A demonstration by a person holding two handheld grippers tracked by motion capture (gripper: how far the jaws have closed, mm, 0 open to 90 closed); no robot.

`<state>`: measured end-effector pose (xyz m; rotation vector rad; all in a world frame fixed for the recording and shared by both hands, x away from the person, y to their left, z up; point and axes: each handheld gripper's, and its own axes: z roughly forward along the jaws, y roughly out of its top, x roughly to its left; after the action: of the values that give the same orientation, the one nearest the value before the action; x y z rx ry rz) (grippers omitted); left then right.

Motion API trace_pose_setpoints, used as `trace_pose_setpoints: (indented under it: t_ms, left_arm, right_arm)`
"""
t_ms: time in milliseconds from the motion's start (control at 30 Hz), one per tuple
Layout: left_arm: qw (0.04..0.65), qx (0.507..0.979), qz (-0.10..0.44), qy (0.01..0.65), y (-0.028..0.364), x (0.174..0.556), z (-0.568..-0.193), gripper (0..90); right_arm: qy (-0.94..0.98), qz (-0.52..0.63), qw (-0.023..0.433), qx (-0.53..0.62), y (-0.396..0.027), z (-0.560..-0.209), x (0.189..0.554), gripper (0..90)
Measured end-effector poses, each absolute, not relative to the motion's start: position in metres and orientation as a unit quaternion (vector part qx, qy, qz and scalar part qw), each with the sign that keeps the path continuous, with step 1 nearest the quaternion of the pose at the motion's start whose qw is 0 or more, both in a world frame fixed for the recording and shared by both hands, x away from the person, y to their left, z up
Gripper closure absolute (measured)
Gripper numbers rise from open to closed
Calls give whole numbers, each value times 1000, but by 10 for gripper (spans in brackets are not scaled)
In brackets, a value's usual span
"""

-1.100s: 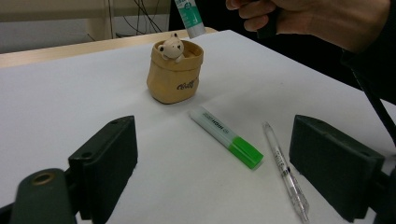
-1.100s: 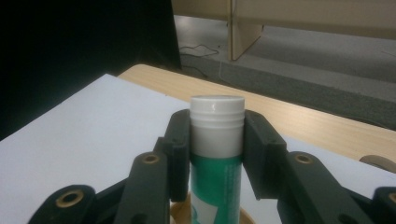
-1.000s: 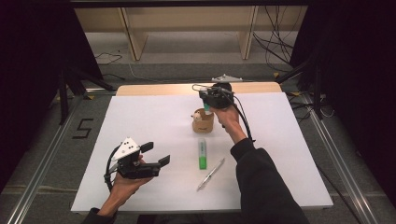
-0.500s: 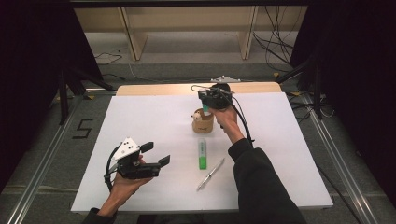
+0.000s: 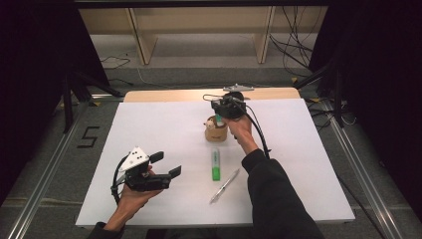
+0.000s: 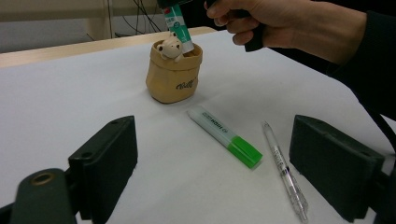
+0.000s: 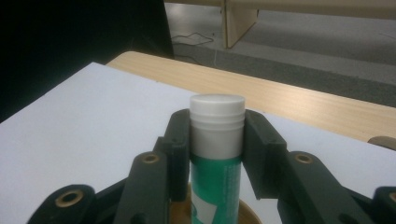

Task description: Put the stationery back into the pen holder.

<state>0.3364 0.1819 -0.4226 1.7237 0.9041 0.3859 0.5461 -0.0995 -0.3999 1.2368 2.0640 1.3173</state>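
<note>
A tan pouch-shaped holder (image 5: 216,132) (image 6: 173,77) with a small bear figure on its rim stands at the table's middle back. My right gripper (image 5: 226,107) (image 7: 217,140) hangs over it, shut on a green glue stick (image 5: 218,119) (image 6: 179,24) (image 7: 217,116) with a white cap. The stick is nearly upright and its lower end is inside the holder's mouth. My left gripper (image 5: 167,164) (image 6: 219,156) is held at the front left, open, with nothing between its jaws.
A green-capped highlighter (image 5: 215,163) (image 6: 224,135) and a clear pen (image 5: 224,185) (image 6: 285,170) lie on the white sheet (image 5: 149,124) in front of the holder. A wooden table edge (image 5: 169,94) runs along the back, with cables and shelf legs beyond.
</note>
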Motion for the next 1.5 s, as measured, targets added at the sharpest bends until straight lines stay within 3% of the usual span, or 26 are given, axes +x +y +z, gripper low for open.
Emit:
trace_pose_setpoints:
  t_ms: [533,1033,1500]
  left_arm:
    - [546,727,164,381,182,336,-422,148]
    - [537,732,163,386,181,337,-424,148]
    - [525,733,156,402,179,340,-427,147]
  right_arm:
    - [739,456,189,459,-102,-416,546,639]
    - [721,513,175,431,-127,-381,521,423]
    - [738,511,175,404,-163,-382,472,308]
